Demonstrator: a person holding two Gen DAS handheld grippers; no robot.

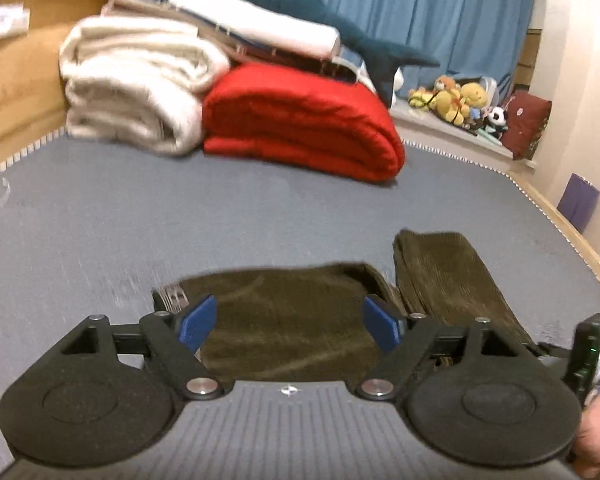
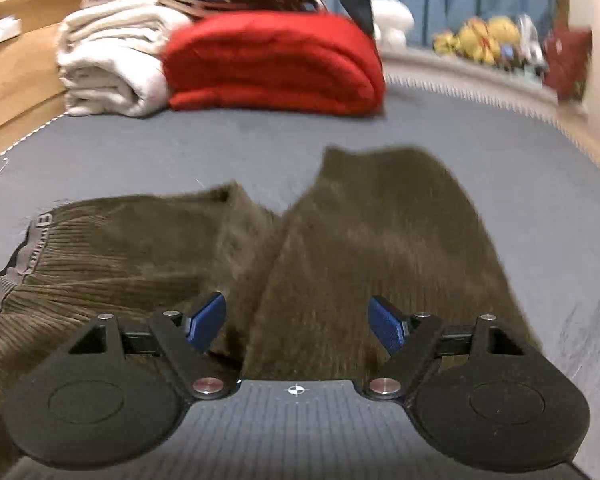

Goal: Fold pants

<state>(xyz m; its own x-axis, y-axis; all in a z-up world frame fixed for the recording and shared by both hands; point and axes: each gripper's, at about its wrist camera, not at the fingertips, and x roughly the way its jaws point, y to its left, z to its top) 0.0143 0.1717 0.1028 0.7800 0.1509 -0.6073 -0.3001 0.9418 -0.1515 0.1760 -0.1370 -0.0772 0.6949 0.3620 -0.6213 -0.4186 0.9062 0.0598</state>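
pants (image 2: 340, 248) are lying folded on the bed (image 2: 180, 152), long axis running far-right, just beyond both spread-apart, empty tools, right tool (image 2: 298, 322) and left tool (image 1: 288, 324).

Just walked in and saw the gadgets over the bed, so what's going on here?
A person is folding olive corduroy pants on a grey mattress, with a two-finger tool in each hand. Both the left tool and the right tool are open above the fabric, gripping nothing. The pants lie partly folded. Folded blankets are stacked behind.
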